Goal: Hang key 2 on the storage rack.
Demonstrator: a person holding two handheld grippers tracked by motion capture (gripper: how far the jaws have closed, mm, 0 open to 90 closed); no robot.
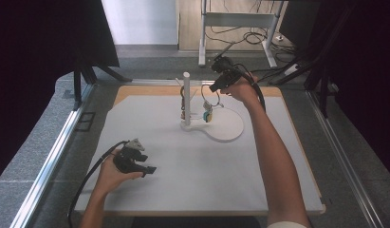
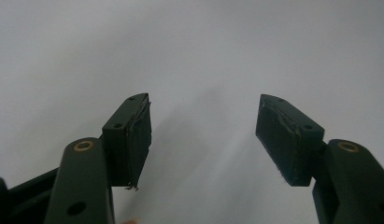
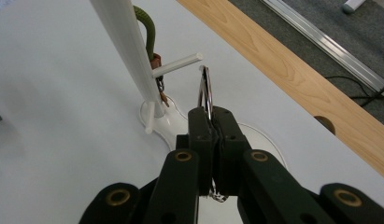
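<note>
Metal ring (image 3: 206,91), thin and shiny, stands edge-on between the pads of the right claw (image 3: 212,122), which is clenched on it with no gap between the jaws. In the high view the right claw (image 1: 220,84) sits at about one o'clock from the white stand (image 1: 186,97), near its post, and the ring (image 1: 210,97) hangs below it with a small teal and yellow charm (image 1: 208,115) dangling over the stand's round base (image 1: 228,129). In the right gripper view the ring's top edge lies just beside the tip of a white peg (image 3: 178,65) jutting from the post; whether they touch I cannot tell. A green cord (image 3: 147,28) with a brown clasp hangs behind the post at eleven o'clock from the ring.

The left claw (image 2: 203,135) is released, jaws spread wide with nothing between them, over bare white desk (image 2: 203,46). In the high view the left claw (image 1: 143,164) rests at about seven o'clock from the stand, well apart from it.
</note>
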